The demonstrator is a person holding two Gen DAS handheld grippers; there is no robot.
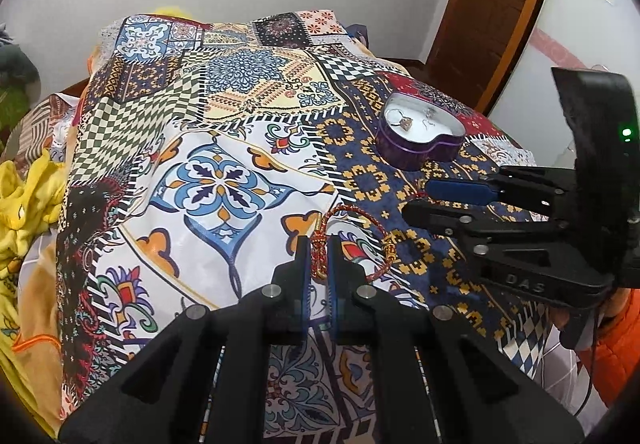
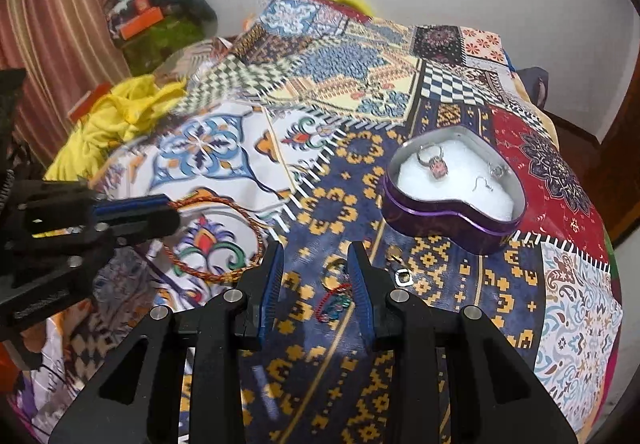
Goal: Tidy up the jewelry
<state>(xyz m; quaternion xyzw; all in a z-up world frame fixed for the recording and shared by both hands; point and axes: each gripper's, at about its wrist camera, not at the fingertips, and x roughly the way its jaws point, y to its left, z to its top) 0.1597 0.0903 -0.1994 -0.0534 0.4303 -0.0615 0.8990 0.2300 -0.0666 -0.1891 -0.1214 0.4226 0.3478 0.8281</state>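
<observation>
Jewelry lies in three places on the patterned bedspread (image 1: 224,171). Nearest, a red and gold cord bracelet (image 1: 344,240) passes between the fingers of the left gripper (image 1: 319,244); the jaws stand narrowly apart with the knotted part of the cord in the gap, and whether the pads actually pinch it is hard to tell from this angle. In the right wrist view the same bracelet (image 2: 218,236) forms a loop on the cloth, with the left gripper (image 2: 160,213) reaching in from the left edge over its near-left side.

The right gripper (image 2: 316,256) is held low over the dark blue and yellow patch, its jaws wide apart and holding nothing. Between its fingers lie a small tangle of red and teal pieces (image 2: 334,304) and a gold ring (image 2: 334,268), too small to make out in detail. Just right of the right finger sit a little square metal piece (image 2: 403,278) and another small gold item (image 2: 394,252).

Farther off, well apart from both grippers, stands a purple heart-shaped tin (image 2: 452,219) with white padding, holding a stone-set ring (image 2: 434,163) and silver earrings (image 2: 490,177). The tin (image 1: 420,149) shows in the left view too, beyond the right gripper (image 1: 420,199), whose body is partly cut off at the frame's edge.
</observation>
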